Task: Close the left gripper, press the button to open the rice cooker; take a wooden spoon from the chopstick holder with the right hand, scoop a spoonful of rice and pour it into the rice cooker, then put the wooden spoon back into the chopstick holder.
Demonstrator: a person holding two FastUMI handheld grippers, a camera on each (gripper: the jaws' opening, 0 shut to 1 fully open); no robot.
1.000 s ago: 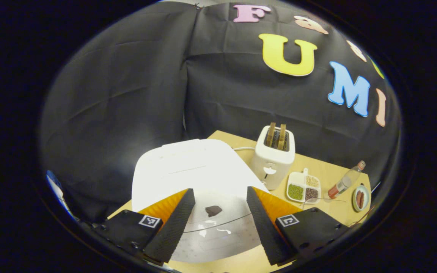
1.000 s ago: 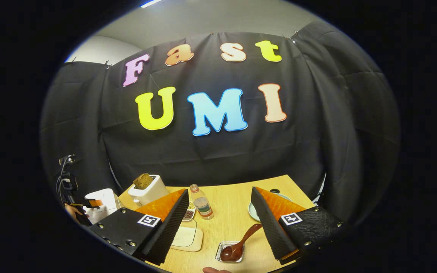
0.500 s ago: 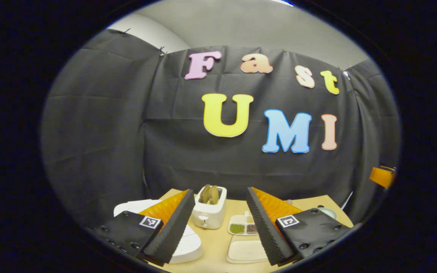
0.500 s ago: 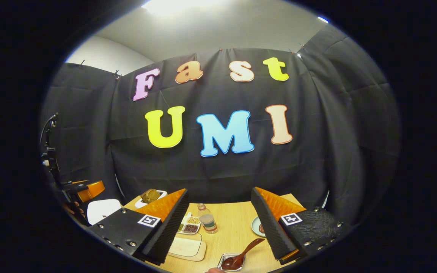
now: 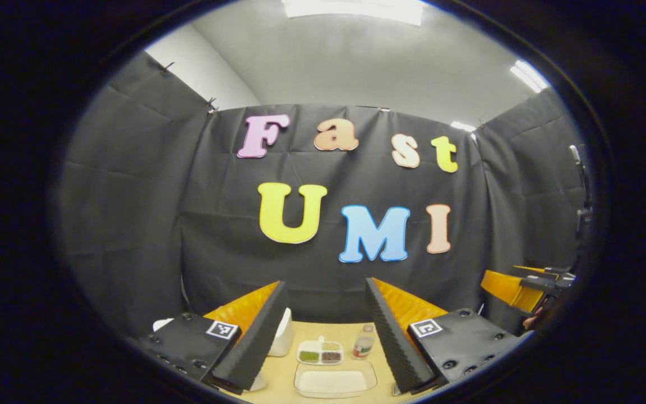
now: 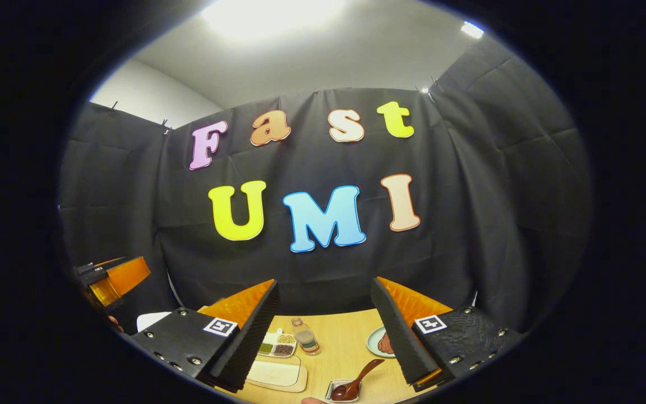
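Wooden table carries everything, and the things stand spread out on it, probably so that each can be reached alone. At the near edge, in the right gripper view, the spoon lies with its bowl in a small holder and its handle leans up and to the right, free for a grasp. Beside it to the left lies a flat dish of rice. Behind are a divided tray of beans, a bottle and a plate toward the right edge. At the left edge, a white corner is possibly the cooker; whether its lid is open, one cannot tell.

Right gripper is held high and nearly level, looking at the wall more than the table. Its fingers stand wide apart and grip nothing. Left gripper is raised the same way in the left gripper view, also spread wide and empty, above the rice dish and the tray. Each gripper appears at the side of the other's view, well apart.
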